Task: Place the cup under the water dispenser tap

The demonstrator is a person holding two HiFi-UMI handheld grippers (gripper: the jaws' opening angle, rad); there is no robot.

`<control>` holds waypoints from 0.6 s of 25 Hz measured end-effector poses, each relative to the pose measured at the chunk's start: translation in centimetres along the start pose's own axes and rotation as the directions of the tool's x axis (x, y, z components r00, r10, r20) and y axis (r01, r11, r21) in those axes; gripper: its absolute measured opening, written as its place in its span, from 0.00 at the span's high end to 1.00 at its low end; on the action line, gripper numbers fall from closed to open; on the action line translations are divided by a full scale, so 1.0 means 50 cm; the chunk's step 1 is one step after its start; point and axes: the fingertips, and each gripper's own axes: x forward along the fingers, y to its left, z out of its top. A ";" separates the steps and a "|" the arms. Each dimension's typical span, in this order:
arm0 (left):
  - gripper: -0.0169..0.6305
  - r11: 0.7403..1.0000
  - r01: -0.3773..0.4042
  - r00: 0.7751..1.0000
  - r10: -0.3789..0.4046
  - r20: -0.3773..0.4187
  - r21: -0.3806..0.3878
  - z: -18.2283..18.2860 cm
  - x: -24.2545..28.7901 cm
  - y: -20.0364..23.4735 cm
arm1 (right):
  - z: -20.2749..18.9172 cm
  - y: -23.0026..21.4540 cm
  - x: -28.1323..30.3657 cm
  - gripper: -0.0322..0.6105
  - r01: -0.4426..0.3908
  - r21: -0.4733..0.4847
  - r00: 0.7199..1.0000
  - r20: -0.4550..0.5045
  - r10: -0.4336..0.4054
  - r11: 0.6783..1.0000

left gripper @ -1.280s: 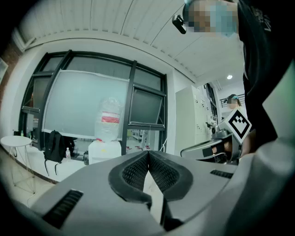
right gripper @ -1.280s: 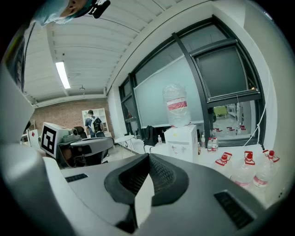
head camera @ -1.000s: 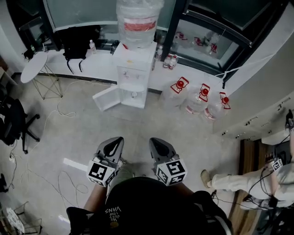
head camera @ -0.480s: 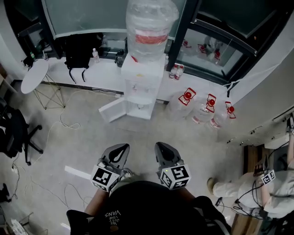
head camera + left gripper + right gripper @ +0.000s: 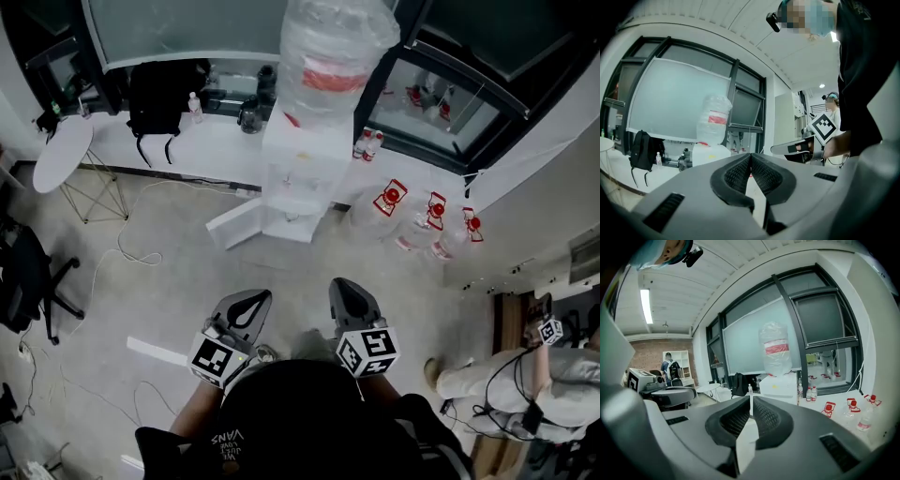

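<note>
A white water dispenser (image 5: 298, 164) with a big clear bottle (image 5: 333, 47) on top stands by the window, its lower door (image 5: 236, 225) swung open. I cannot make out a cup in any view. My left gripper (image 5: 247, 307) and right gripper (image 5: 343, 297) are held side by side close to my body, well short of the dispenser, both shut and holding nothing. In the left gripper view the shut left gripper (image 5: 751, 155) points toward the dispenser (image 5: 708, 153). The right gripper view has the shut right gripper (image 5: 751, 400) below the dispenser (image 5: 780, 384).
Spare water jugs (image 5: 412, 220) lie on the floor right of the dispenser. A black backpack (image 5: 164, 89) sits on the white ledge. A round white table (image 5: 61, 155), an office chair (image 5: 23, 277) and loose cables (image 5: 112, 253) are to the left. Another person (image 5: 506, 380) sits at right.
The view has drawn nearer to the dispenser, which now looks larger and slightly further right. Both grippers stayed shut and kept their place in front of me.
</note>
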 end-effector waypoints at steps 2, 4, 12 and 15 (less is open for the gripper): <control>0.95 1.000 -0.009 1.000 0.009 -0.002 -0.013 -0.004 -0.003 0.021 | 0.009 0.006 0.022 0.88 0.003 -0.009 1.000 -0.002 -0.003 1.000; 0.95 1.000 -0.020 1.000 0.020 0.008 -0.013 -0.004 -0.002 0.045 | 0.017 0.010 0.050 0.88 0.000 -0.019 1.000 -0.002 0.000 1.000; 0.95 0.994 -0.096 0.995 0.095 -0.013 -0.045 -0.039 0.029 0.135 | 0.021 -0.004 0.177 0.88 -0.064 -0.046 0.997 -0.035 0.063 0.997; 0.95 0.991 -0.129 0.992 0.129 -0.004 -0.041 -0.048 0.065 0.171 | 0.016 -0.025 0.234 0.88 -0.090 -0.059 0.995 -0.040 0.088 0.994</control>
